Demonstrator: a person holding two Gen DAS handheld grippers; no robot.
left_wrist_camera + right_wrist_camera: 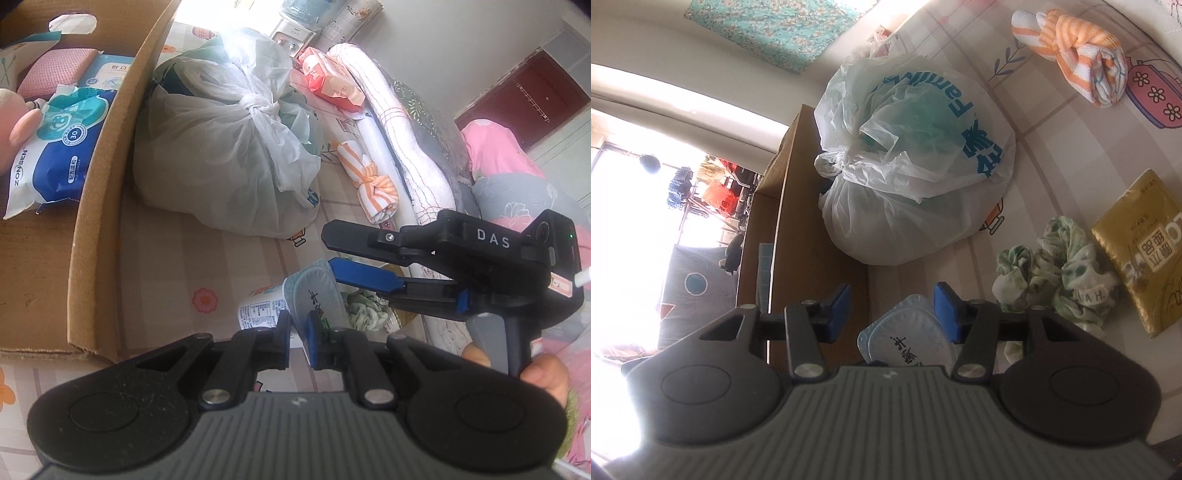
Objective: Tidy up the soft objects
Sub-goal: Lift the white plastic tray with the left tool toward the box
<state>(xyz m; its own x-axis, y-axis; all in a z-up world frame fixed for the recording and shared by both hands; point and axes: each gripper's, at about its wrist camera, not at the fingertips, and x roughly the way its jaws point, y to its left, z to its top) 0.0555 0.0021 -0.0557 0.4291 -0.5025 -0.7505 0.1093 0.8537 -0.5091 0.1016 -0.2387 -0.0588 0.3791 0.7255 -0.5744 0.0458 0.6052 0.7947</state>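
Left gripper [297, 341] clamped on wipes pack [314, 295] | right gripper [892, 310] parted, astride it

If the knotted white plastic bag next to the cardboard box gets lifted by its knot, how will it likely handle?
The knotted white plastic bag would probably sag and shift, since its film is thin and crumpled around a bulging, soft-looking load. The film looks glossy, so a pinch on the body may slip; the tied knot seems the firmer hold. It is unlikely to roll, as it slumps flat on the patterned cloth.

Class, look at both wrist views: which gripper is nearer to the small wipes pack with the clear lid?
Left. The left gripper is shut on the wipes pack at its edge; the right gripper is open, its fingers apart beside the pack's lid.
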